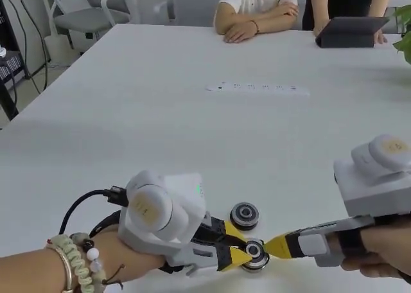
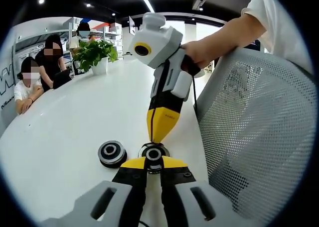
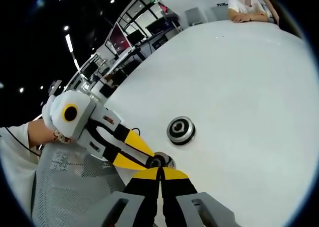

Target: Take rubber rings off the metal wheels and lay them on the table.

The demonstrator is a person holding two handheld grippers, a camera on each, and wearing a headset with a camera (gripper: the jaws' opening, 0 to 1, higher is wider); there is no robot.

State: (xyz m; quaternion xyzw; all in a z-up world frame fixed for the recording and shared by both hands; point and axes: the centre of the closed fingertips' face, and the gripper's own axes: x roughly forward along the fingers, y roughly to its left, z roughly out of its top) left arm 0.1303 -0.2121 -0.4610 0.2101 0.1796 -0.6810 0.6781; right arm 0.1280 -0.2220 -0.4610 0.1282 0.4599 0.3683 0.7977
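Left tongs (image 2: 148,163) and right tongs (image 3: 159,171) are both seen pressed together, their tips set against opposite sides of one metal wheel (image 1: 255,254) on the table (image 1: 192,132). A second wheel (image 1: 244,214) is laid just beside it.

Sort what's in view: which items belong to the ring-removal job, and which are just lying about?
Job: near wheel, with the left tool and right tool both at it; far wheel; table.

Lying about: power strip, dark tablet, plant, office chair.
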